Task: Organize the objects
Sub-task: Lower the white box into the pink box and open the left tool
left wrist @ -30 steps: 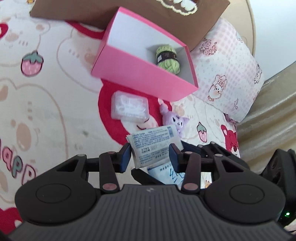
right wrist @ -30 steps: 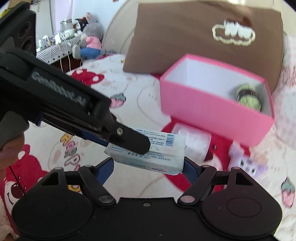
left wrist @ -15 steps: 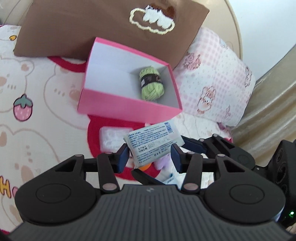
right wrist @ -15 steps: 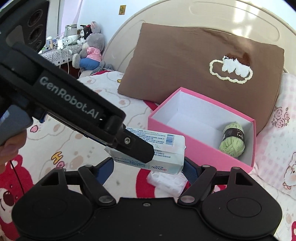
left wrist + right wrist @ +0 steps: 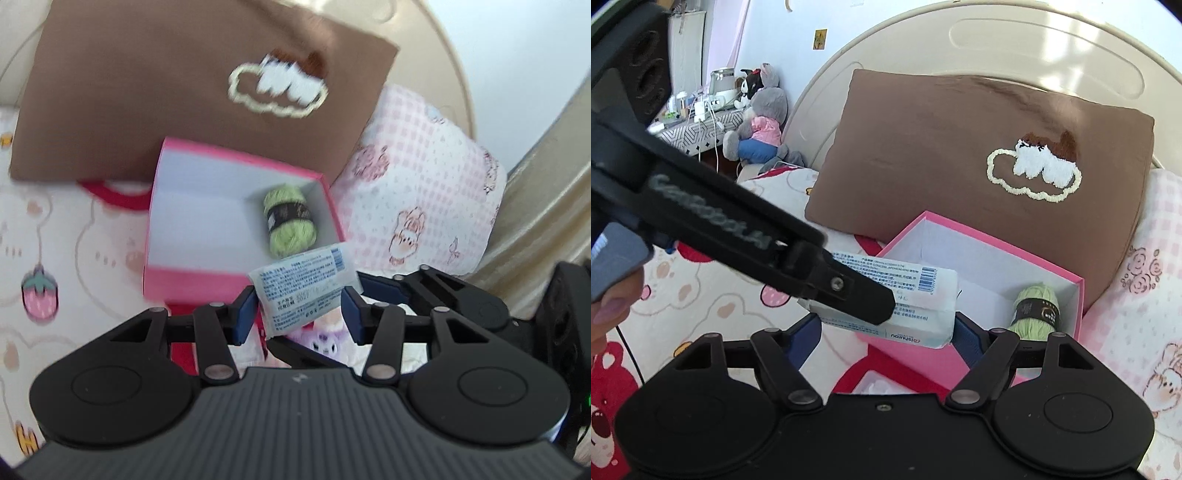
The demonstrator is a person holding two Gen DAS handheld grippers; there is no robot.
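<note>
Over the near edge of the pink box (image 5: 979, 258), which holds a green yarn ball (image 5: 1036, 308), the white packet (image 5: 897, 295) hangs clamped in the left gripper (image 5: 299, 314), while the right gripper (image 5: 886, 332) closes around it, contact unclear.

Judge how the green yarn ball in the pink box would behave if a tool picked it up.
The yarn ball looks soft and probably light, so it should squash under a squeeze. Its paper band may slip. Its rounded shape could roll on the flat floor of the pink box.
</note>
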